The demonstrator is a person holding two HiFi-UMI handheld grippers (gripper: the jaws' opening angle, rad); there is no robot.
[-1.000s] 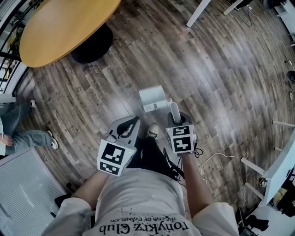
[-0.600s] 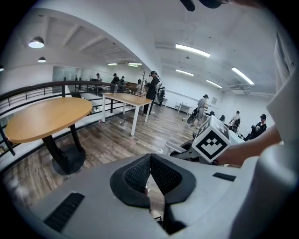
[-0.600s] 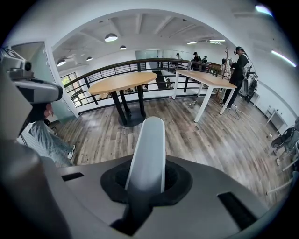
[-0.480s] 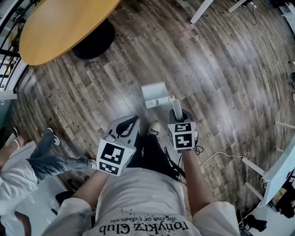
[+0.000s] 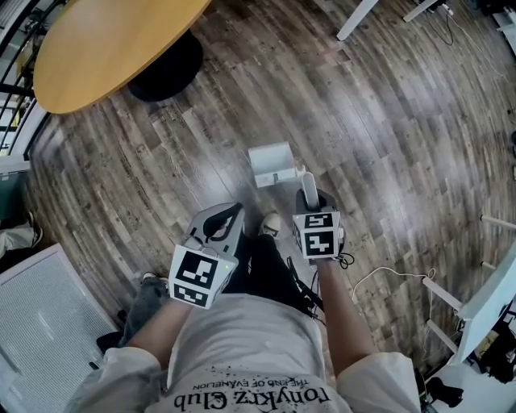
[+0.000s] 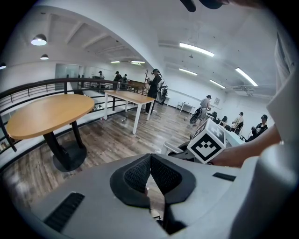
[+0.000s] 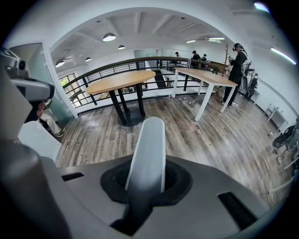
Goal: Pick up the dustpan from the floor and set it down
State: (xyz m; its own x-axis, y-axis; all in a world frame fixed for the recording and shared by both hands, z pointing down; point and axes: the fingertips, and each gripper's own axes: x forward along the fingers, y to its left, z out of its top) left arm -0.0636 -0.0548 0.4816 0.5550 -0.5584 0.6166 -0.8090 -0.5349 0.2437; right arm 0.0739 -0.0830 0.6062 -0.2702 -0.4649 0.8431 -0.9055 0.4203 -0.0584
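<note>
The white dustpan (image 5: 270, 164) is over the wood floor just ahead of my feet. Its long handle (image 5: 309, 187) rises back into my right gripper (image 5: 311, 202). The right gripper view shows that pale handle (image 7: 147, 154) running straight out between the jaws, and the right gripper (image 7: 145, 179) is shut on it. I cannot tell whether the pan touches the floor. My left gripper (image 5: 224, 222) is held to the left of the dustpan, apart from it. In the left gripper view the left gripper (image 6: 150, 170) has its dark pads meeting, with nothing between them.
A round wooden table (image 5: 113, 40) on a black base (image 5: 165, 68) stands at the far left. White table legs (image 5: 355, 20) are at the top right. A white grille panel (image 5: 40, 323) lies at the lower left. A thin cable (image 5: 379, 278) and white furniture (image 5: 484, 298) are at the right.
The right gripper and the dustpan have shifted a little farther from my feet. A bystander crossed the left side and has nearly left the view. The left gripper stayed put.
</note>
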